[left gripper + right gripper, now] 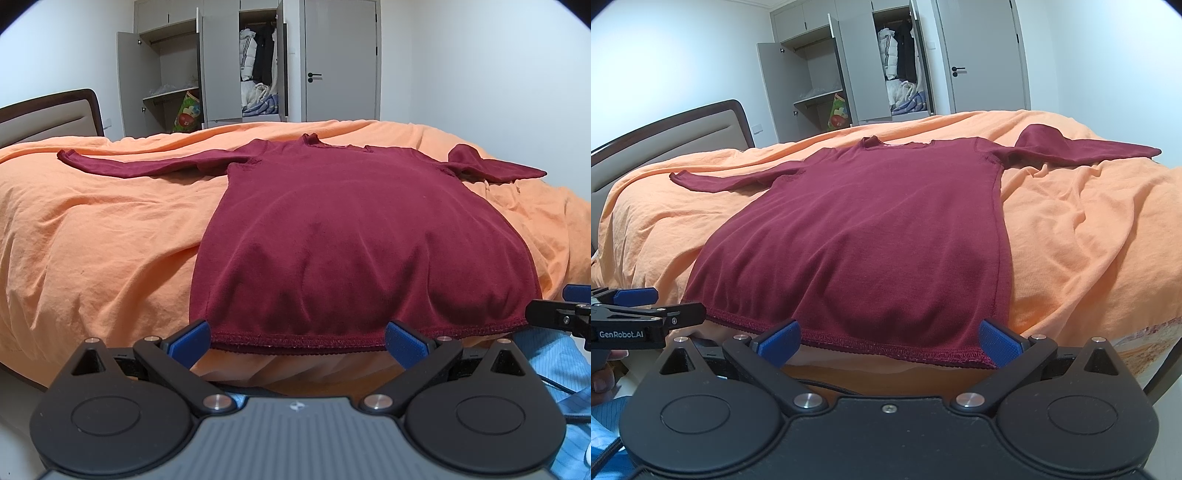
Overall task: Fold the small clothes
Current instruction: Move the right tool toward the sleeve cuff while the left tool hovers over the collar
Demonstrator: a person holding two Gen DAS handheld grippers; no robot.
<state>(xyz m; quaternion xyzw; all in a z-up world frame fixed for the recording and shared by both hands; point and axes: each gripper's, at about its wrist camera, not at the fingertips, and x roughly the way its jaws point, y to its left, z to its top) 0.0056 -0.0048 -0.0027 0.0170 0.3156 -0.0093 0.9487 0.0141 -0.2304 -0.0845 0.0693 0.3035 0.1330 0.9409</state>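
A dark red long-sleeved shirt (354,229) lies flat on an orange bed cover (92,229), hem toward me, collar at the far side. Both sleeves stretch outward, and the right one (1082,151) is bunched near the shoulder. My left gripper (297,338) is open at the hem's left part, its blue fingertips level with the hem edge and nothing between them. My right gripper (888,341) is open at the hem's right corner of the shirt (879,229), also holding nothing. In the right wrist view the left gripper (639,295) shows from the side at the left edge.
The bed (1089,229) has a padded headboard (48,114) on the left. Behind it stand an open wardrobe (236,66) with hanging clothes and a closed door (340,59). A person's hand (602,380) and light blue fabric (546,358) sit near the bed's front edge.
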